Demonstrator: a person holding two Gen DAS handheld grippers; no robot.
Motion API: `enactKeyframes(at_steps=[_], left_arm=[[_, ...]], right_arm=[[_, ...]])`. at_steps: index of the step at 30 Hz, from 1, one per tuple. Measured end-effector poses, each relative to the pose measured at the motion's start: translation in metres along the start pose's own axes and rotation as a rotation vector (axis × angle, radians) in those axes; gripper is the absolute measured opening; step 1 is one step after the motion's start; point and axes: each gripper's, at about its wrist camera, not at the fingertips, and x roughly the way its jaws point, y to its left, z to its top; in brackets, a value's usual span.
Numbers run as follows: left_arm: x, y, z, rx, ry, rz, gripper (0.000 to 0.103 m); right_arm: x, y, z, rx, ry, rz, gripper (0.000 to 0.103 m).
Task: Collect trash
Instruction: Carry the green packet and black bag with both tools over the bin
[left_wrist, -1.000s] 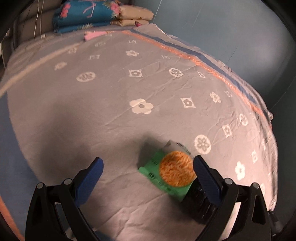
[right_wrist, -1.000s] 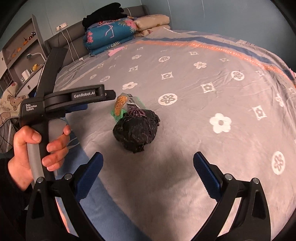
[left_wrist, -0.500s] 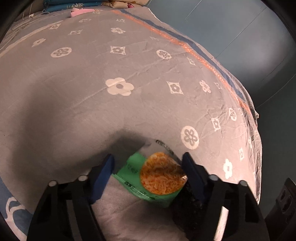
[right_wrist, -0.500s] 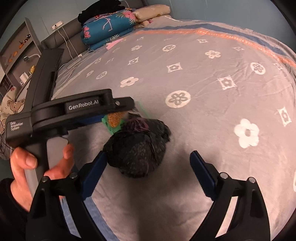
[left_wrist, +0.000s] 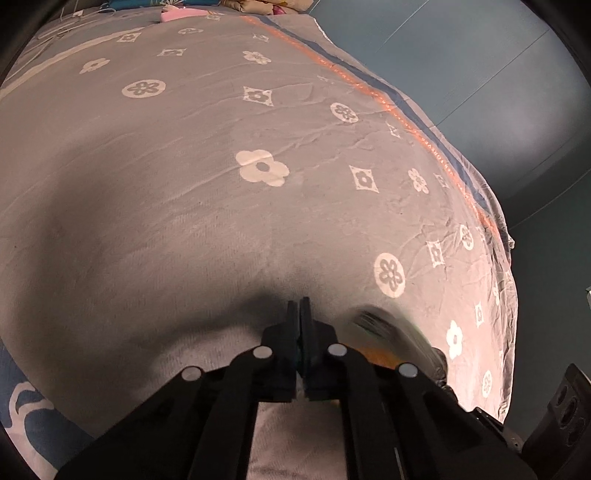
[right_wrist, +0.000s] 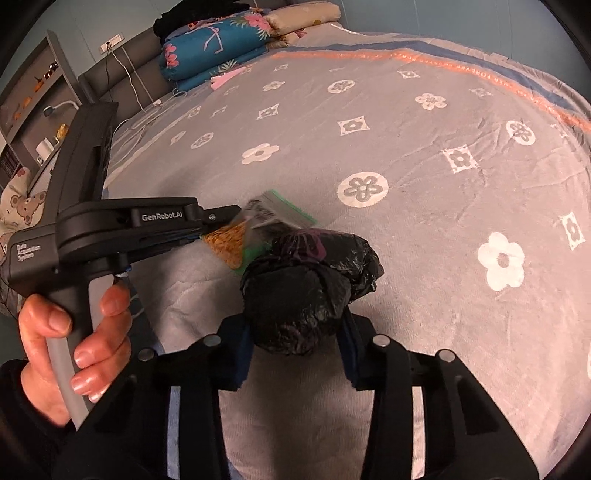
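Trash bag (right_wrist: 306, 291) is gripped from both sides as the right hand-held gripper (right_wrist: 295, 354) closes. A snack packet (right_wrist: 251, 229), just beyond it, is pinched by the shut left hand-held gripper (right_wrist: 207, 227).

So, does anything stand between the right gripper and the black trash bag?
Nothing visible. The black trash bag sits between the closing jaws of the right gripper, pads against both its sides. The green snack packet lies behind the bag, out of the way, at the left gripper.

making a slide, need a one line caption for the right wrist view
Right gripper closing around a black trash bag on the floral bedspread, left gripper pinching a green snack packet.
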Motion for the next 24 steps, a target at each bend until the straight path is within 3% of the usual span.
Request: enactKeyframes(at_steps=[15, 24], left_arm=[[-0.055, -0.004, -0.007, 0.006, -0.062, -0.004, 0.000], [-0.101, -0.012, -0.031, 0.034, -0.094, -0.014, 0.000]], right_arm=[[-0.064, 0.010, -0.023, -0.033, -0.034, 0.001, 0.033], [-0.121, 0.015, -0.050, -0.048, -0.068, 0.000, 0.033]])
